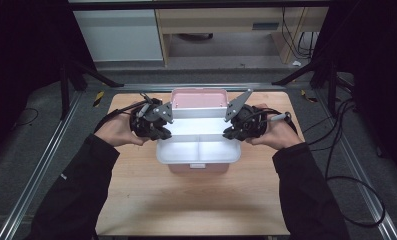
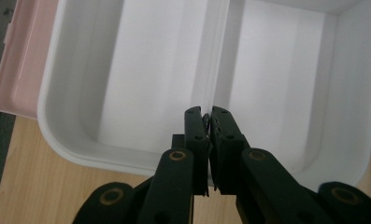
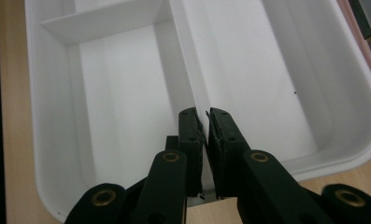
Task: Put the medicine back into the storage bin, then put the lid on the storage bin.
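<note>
a person holds a white divided tray (image 1: 198, 152) from both ends above a pink box (image 1: 198, 98) at the middle of the desk (image 1: 196, 205), toward its far edge. the left gripper (image 2: 205, 122) is clamped on the tray's long inner divider (image 2: 216, 56) — the right gripper (image 3: 203, 122) pinches the same wall from the opposite end. the step in hand looks like lifting the insert out or seating it, though which cannot be told. the next move calls for both hands travelling level together. bare desk lies open along the near edge and both side edges.
</note>
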Tool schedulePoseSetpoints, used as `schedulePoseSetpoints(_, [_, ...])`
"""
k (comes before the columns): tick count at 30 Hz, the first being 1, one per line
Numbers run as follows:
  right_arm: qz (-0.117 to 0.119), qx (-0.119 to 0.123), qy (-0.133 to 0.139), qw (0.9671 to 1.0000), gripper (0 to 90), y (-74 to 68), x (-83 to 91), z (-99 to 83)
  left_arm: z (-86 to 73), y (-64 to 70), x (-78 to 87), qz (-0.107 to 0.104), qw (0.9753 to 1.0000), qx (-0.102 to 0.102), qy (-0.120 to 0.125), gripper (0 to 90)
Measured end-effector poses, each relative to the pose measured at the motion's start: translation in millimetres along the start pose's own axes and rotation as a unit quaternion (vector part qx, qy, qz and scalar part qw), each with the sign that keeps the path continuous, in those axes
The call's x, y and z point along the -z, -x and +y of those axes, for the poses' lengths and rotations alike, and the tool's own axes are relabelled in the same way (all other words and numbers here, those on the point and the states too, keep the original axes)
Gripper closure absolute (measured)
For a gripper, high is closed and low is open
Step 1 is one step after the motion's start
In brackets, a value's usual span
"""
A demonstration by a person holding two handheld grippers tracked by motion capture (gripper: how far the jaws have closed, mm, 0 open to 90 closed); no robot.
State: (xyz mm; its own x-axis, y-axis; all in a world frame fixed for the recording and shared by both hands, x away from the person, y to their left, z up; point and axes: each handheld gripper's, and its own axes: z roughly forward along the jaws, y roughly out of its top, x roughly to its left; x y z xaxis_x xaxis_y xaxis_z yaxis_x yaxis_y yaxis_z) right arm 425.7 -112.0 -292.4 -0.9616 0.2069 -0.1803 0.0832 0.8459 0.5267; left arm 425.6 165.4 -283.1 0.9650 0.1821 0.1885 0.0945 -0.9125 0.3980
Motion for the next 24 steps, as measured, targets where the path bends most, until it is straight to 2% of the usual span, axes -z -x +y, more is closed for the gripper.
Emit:
schedulePoseSetpoints(7, [-0.007, 0.002, -0.004, 1.0, 84.1, 23.4, -14.6, 3.2, -0.3, -24.9, -11.8, 0.007, 0.9998, 0.011, -0.013, 85.4])
schedulePoseSetpoints(13, [-0.001, -0.003, -0.006, 1.0, 84.0, 40.1, -26.3, 0.7, 1.9, -42.6, -23.4, -0.003, 0.9996, 0.015, -0.022, 85.3])
schedulePoseSetpoints(14, [-0.001, -0.005, -0.006, 1.0, 83.9, 43.1, -27.8, -0.2, 2.4, -44.4, -24.1, -0.003, 0.9996, 0.01, -0.027, 85.4])
schedulePoseSetpoints(19, [0.003, -0.003, -0.008, 1.0, 84.0, 51.6, -38.5, -4.8, 0.9, -52.1, -33.1, -0.012, 0.9994, 0.011, -0.03, 85.5])
schedulePoseSetpoints(24, [0.014, 0.0, -0.028, 0.9995, 84.5, 53.2, -54.0, -7.6, 0.0, -52.9, -48.4, -0.02, 0.9986, 0.008, -0.049, 85.9])
